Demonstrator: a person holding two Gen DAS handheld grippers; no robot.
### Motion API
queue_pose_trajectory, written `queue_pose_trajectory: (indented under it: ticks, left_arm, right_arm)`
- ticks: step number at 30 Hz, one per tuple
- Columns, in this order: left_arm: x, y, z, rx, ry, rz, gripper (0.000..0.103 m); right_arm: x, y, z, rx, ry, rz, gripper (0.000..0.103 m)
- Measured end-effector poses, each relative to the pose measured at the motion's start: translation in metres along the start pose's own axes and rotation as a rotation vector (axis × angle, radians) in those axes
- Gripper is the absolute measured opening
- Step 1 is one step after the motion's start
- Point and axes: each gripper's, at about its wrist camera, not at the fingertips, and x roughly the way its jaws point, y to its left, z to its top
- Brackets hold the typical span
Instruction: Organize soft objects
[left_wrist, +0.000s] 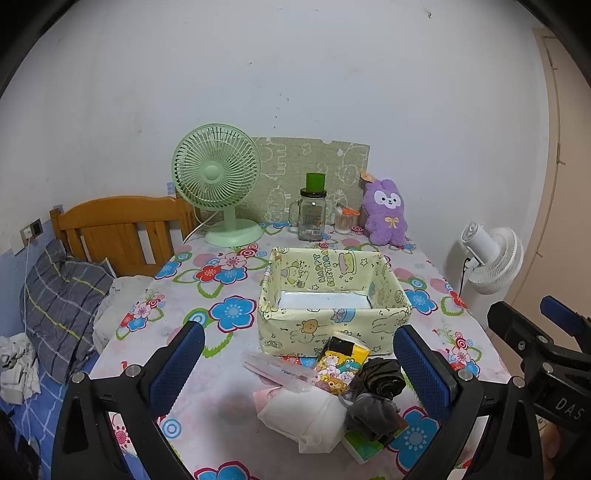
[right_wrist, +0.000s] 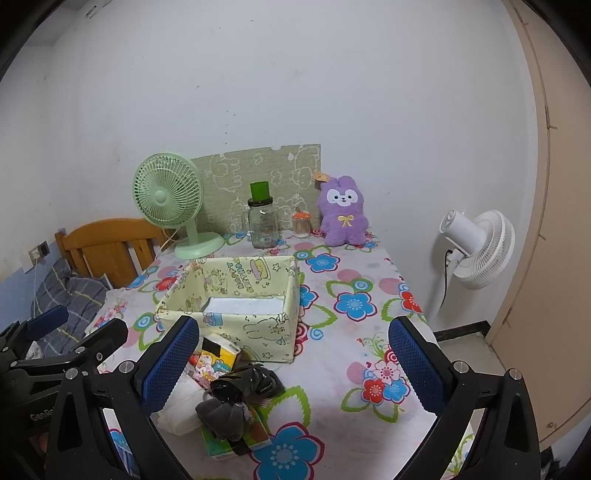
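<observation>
A pale yellow fabric box (left_wrist: 369, 325) (right_wrist: 258, 325) printed with cartoons stands open-topped in the middle of the flowered table; nothing shows inside it but its white floor. In front of it lies a small pile: a yellow cartoon tissue pack (left_wrist: 341, 363) (right_wrist: 218, 360), a white soft pack (left_wrist: 306, 413) (right_wrist: 181, 406), a black crumpled bag (left_wrist: 384, 373) (right_wrist: 255, 378), a grey cloth bundle (left_wrist: 373, 413) (right_wrist: 225, 411), a clear plastic item (left_wrist: 277, 369) and a green pack (left_wrist: 364, 448) (right_wrist: 240, 439) beneath. My left gripper (left_wrist: 299, 369) is open around the pile. My right gripper (right_wrist: 293, 365) is open, the pile by its left finger.
At the table's back stand a green desk fan (left_wrist: 218, 184) (right_wrist: 173, 199), a glass jar with green cap (left_wrist: 312, 210) (right_wrist: 262, 221), a small swab jar (left_wrist: 345, 219) and a purple plush bunny (left_wrist: 386, 212) (right_wrist: 343, 212). A bed with a pillow (left_wrist: 62, 306) lies left, a white floor fan (right_wrist: 476, 247) right.
</observation>
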Motion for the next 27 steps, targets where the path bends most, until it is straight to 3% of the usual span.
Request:
queue_pose_trajectory:
  ticks: [27]
  left_arm:
    - [-0.0004, -0.0019, 0.0012, -0.002, -0.009, -0.006, 0.102]
  right_arm:
    - [-0.0016, -0.0044, 0.0012, 0.019, -0.006, 0.000, 0.103]
